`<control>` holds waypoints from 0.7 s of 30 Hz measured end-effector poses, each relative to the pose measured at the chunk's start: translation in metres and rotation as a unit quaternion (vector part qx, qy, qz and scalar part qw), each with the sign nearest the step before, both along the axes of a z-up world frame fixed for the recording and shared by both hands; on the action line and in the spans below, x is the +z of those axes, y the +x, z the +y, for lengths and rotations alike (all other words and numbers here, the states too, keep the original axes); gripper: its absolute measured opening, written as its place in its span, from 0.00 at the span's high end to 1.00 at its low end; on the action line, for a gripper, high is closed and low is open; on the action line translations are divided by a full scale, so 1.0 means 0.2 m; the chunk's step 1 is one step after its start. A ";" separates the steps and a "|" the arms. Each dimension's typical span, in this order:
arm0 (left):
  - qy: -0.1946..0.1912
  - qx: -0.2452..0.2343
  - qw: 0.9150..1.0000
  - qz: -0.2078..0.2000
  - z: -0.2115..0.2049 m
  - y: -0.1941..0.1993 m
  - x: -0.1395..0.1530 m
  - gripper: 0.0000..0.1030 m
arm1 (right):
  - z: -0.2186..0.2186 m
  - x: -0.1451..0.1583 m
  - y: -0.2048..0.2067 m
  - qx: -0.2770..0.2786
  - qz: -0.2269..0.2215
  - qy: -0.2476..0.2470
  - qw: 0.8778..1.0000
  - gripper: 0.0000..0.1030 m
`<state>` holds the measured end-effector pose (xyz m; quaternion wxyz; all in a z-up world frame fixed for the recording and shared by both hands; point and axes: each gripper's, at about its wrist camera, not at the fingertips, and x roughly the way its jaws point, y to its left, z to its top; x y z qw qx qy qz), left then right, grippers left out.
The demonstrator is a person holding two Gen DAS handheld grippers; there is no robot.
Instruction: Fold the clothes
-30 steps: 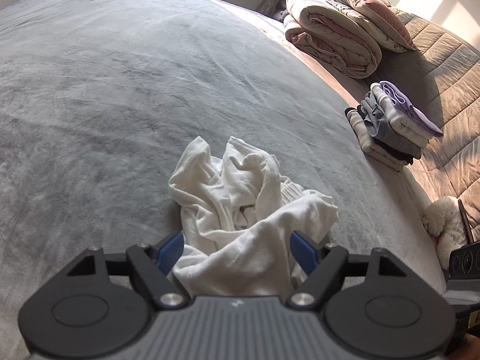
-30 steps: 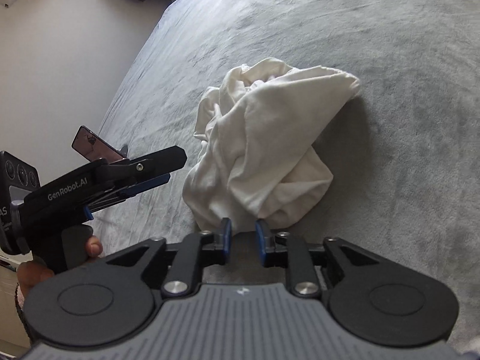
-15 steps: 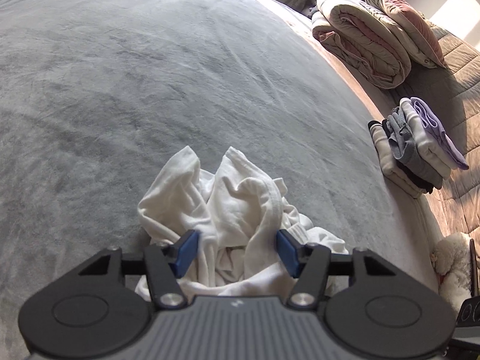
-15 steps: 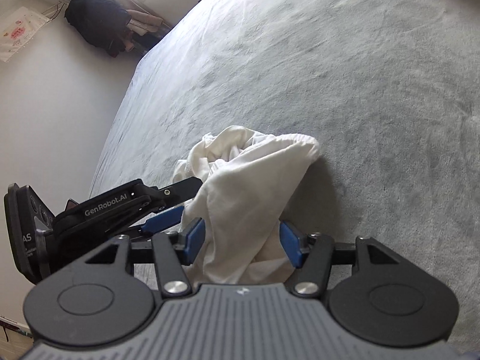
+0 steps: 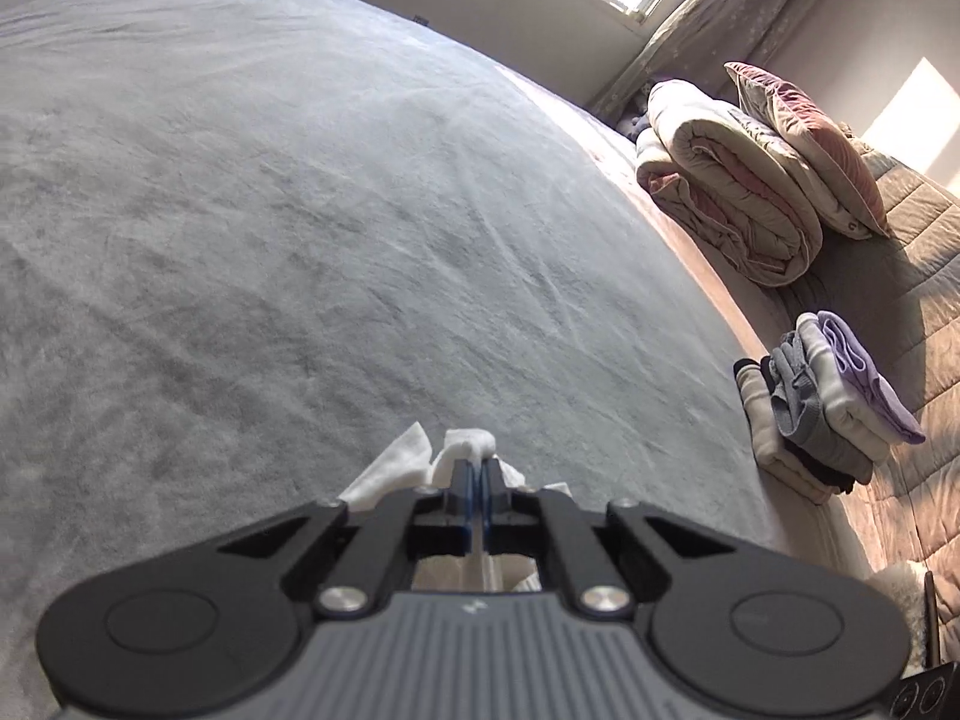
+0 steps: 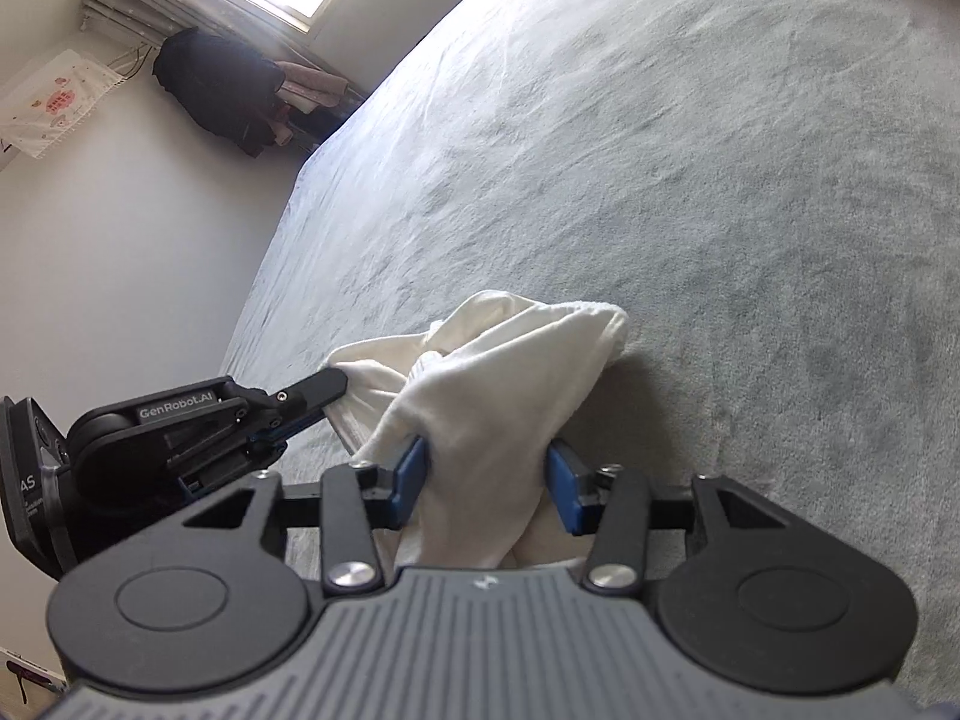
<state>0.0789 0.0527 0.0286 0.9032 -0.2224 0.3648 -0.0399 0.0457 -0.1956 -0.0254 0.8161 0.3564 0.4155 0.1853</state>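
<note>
A crumpled white garment (image 6: 510, 372) lies on the grey bed cover (image 6: 720, 180). In the right wrist view a bunched fold of it runs between the blue pads (image 6: 411, 474) of my right gripper (image 6: 487, 474), whose jaws are closing without a firm pinch. In the same view my left gripper (image 6: 333, 390) comes in from the left, shut on the garment's near edge. In the left wrist view the left gripper (image 5: 477, 474) has its jaws together, with white cloth (image 5: 414, 459) poking out past them. The rest of the garment is hidden under the gripper body.
A stack of folded clothes (image 5: 828, 408) sits at the bed's right side, with a rolled quilt (image 5: 726, 198) and a pillow (image 5: 804, 138) behind it. The bed's left edge meets a white wall (image 6: 120, 270). Dark clothes (image 6: 228, 90) hang in the corner under a window.
The left gripper closed on the white cloth and tilted upward, so most of the garment dropped out of its view. The right gripper moved in over the garment and its jaws narrowed around a fold.
</note>
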 end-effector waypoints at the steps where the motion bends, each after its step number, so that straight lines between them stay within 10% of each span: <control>1: 0.006 0.008 1.000 -0.013 0.01 -0.01 0.02 0.98 | 0.01 0.00 0.00 0.006 -0.002 0.002 1.000 0.77; 4: 0.021 0.024 0.999 -0.035 0.05 -0.02 0.06 0.98 | 0.03 0.00 -0.02 0.025 -0.007 0.009 1.000 0.93; 14: 0.044 0.015 0.999 -0.004 0.14 -0.03 0.05 0.96 | 0.15 0.00 -0.08 0.108 0.003 0.016 0.994 0.94; 19: 0.037 -0.039 0.998 0.015 0.12 -0.07 0.04 0.54 | 0.21 -0.02 -0.09 0.143 0.012 0.002 0.990 0.94; 21: 0.038 -0.060 0.997 0.016 0.10 -0.09 0.04 0.51 | 0.22 -0.03 -0.08 0.148 0.019 -0.001 0.989 0.94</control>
